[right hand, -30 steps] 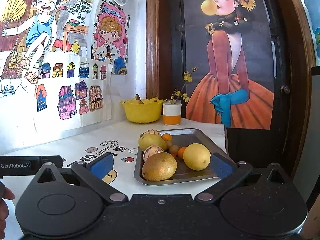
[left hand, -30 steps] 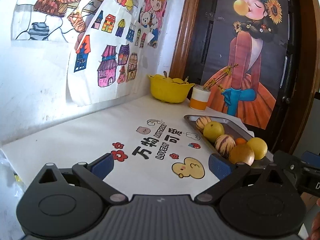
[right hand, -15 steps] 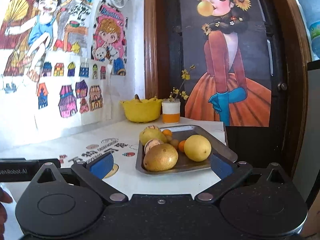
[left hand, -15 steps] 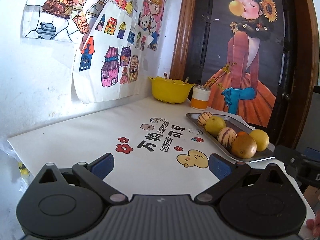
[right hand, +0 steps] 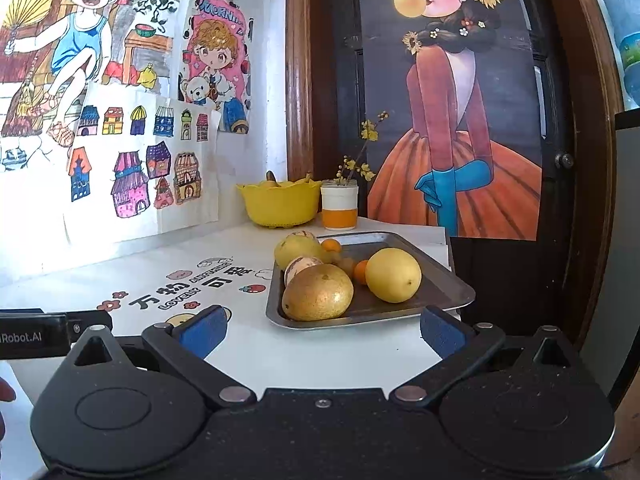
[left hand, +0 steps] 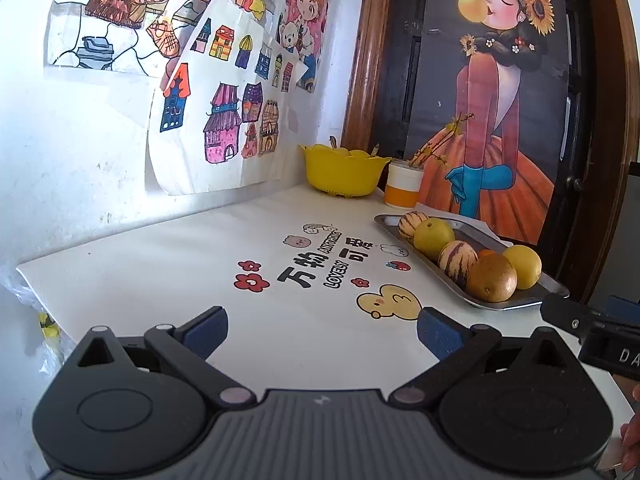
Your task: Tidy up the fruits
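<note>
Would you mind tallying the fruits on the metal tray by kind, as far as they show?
Striped cream fruits: 2
Large yellow or brownish round fruits: 3
Small orange fruits: 2
Total: 7 on the tray; another small one may sit hidden among them.

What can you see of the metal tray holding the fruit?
The metal tray is shallow, rectangular, grey steel by its look, with rounded corners and a raised rim. It lies flat on the white table near its right edge, before the yellow bowl and the cup. Fruit crowds its left side; its right half is bare. Neither gripper touches it.
</note>
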### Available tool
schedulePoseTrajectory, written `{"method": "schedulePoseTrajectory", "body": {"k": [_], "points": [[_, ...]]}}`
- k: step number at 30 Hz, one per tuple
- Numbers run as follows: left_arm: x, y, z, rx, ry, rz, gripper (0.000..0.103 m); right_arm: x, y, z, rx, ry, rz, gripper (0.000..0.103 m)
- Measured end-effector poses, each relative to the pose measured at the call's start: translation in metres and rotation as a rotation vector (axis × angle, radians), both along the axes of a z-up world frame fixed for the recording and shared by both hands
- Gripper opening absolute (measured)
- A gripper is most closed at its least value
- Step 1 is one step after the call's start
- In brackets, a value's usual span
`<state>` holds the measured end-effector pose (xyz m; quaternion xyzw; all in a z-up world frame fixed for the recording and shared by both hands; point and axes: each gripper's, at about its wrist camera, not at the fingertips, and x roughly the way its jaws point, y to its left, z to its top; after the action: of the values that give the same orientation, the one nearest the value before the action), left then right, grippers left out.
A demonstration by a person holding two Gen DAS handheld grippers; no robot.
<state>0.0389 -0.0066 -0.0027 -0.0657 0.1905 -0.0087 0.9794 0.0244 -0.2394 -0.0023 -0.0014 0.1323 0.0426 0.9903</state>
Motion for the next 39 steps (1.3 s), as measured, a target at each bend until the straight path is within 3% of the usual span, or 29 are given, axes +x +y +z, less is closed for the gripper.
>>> {"method": "schedulePoseTrajectory", "body": {"k": [39], "points": [[0.0015,0.0011,-0.0018,-0.014,0.013,0.005,0.103,0.0024,0.0023,-0.0019,-0.004,0.016,0.008,0.102]]}}
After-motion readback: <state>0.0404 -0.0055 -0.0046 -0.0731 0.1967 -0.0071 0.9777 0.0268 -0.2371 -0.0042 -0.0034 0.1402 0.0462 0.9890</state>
